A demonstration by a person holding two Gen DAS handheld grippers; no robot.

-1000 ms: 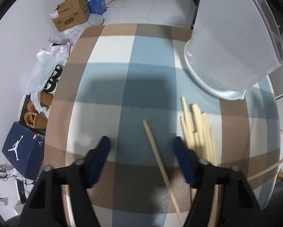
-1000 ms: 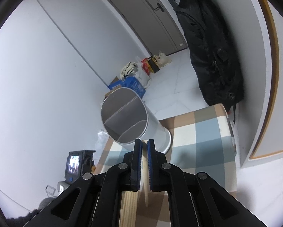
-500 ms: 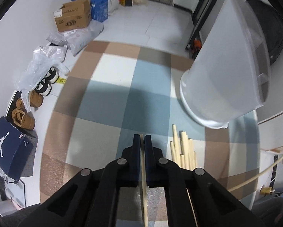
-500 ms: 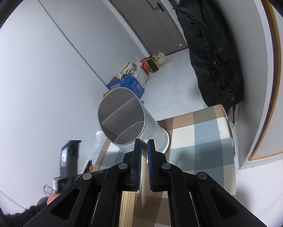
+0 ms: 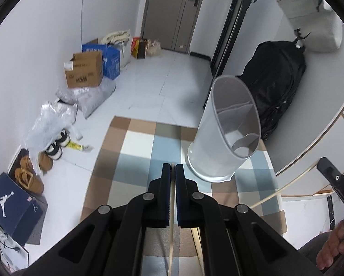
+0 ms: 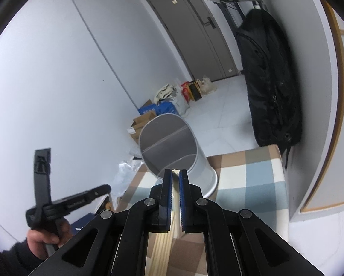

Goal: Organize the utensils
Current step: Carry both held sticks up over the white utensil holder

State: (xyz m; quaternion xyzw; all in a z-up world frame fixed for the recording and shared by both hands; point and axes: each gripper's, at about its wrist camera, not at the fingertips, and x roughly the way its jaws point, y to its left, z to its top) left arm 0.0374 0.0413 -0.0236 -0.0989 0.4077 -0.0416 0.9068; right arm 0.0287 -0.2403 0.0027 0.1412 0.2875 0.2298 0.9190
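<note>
My left gripper (image 5: 173,170) is shut on a thin wooden chopstick (image 5: 171,234) that hangs down between its pads, lifted above the checked tablecloth (image 5: 139,142). My right gripper (image 6: 176,174) is shut on another wooden chopstick (image 6: 176,197); that stick also shows at the right of the left wrist view (image 5: 284,187). The white divided utensil holder (image 5: 227,142) stands upright on the cloth ahead and right of the left gripper, and just beyond the right gripper's tips (image 6: 172,145). More wooden chopsticks (image 6: 160,246) lie on the cloth under the right gripper.
The table ends just past the holder. Beyond it lie the floor with cardboard boxes (image 5: 84,73), plastic bags, shoes (image 5: 29,174) and a blue shoe box (image 5: 10,204). A black bag (image 5: 275,101) hangs at the right. The left gripper's handle and hand (image 6: 45,209) show in the right wrist view.
My left gripper closed on a chopstick lying on the cloth and lifted it up and back, tilting the view toward the room. My right gripper stayed shut on its chopstick, nearly still.
</note>
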